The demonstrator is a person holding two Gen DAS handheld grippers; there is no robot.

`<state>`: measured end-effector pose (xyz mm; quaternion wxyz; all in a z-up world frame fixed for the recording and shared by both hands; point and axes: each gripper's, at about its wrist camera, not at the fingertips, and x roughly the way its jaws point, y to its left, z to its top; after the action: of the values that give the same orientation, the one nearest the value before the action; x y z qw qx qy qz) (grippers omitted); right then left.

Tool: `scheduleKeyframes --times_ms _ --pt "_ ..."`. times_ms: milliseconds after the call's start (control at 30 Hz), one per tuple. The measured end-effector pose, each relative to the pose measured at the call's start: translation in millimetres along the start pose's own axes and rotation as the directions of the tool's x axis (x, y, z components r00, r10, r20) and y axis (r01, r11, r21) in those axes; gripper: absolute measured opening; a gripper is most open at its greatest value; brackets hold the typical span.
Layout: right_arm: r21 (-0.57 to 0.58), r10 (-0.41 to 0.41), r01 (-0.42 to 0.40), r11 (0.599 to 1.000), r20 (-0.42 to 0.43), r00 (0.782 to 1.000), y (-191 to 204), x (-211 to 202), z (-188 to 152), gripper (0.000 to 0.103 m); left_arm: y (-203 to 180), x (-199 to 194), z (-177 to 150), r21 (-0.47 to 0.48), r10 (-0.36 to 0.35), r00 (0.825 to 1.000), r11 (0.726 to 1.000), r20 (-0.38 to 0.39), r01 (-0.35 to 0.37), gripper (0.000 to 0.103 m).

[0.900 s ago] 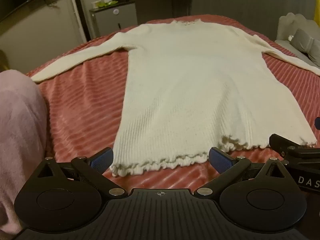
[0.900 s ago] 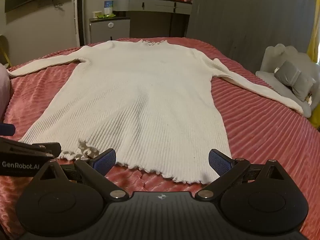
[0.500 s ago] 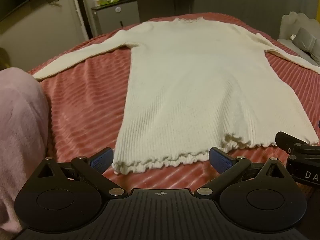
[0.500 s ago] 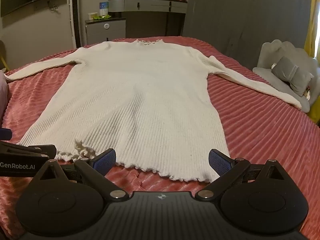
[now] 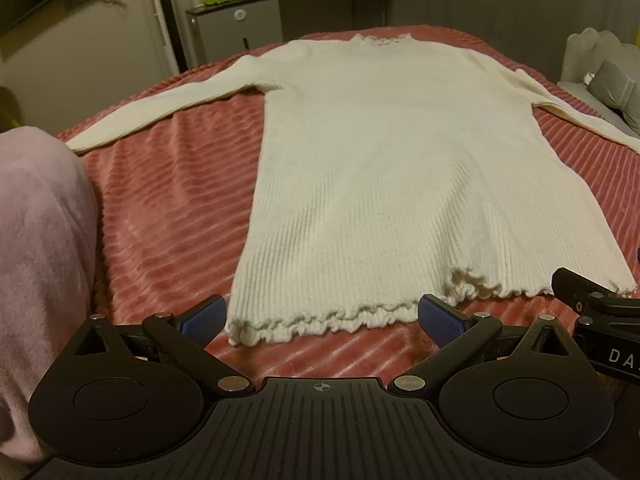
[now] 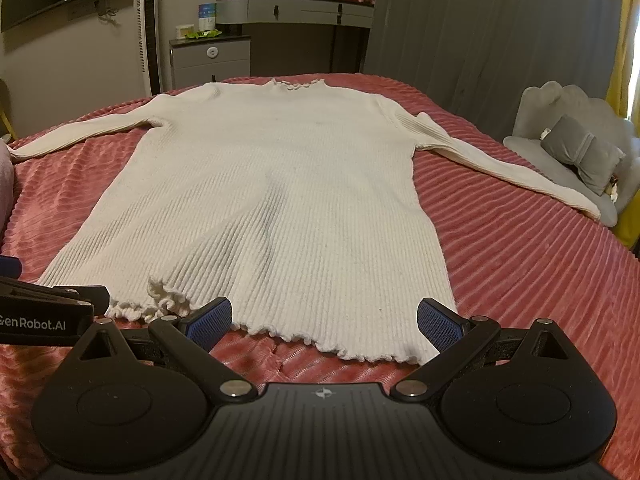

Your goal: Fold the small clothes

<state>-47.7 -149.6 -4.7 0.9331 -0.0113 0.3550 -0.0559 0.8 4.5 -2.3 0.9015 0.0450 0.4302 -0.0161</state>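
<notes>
Both grippers, left (image 5: 320, 322) and right (image 6: 324, 320), tilt down, jaws spread, seemingly just short of sweater (image 6: 264, 200) hem, bottom centre.

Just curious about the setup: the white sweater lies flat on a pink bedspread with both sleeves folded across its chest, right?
Not quite. The white sweater lies flat on the pink bedspread, but both sleeves are spread outward, not folded in, as the right wrist view shows.

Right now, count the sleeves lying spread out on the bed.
2. One sleeve stretches left toward the pink cloth; the other sleeve stretches right toward the grey chair.
</notes>
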Motion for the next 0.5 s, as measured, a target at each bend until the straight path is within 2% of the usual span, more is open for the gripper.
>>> scheduleKeyframes --times_ms 500 --pt "0.001 -0.003 0.003 1.000 0.000 1.000 0.7 -0.5 -1.7 0.099 0.3 0.7 -0.7 -0.002 0.005 1.000 1.000 -0.007 -0.005 0.103"
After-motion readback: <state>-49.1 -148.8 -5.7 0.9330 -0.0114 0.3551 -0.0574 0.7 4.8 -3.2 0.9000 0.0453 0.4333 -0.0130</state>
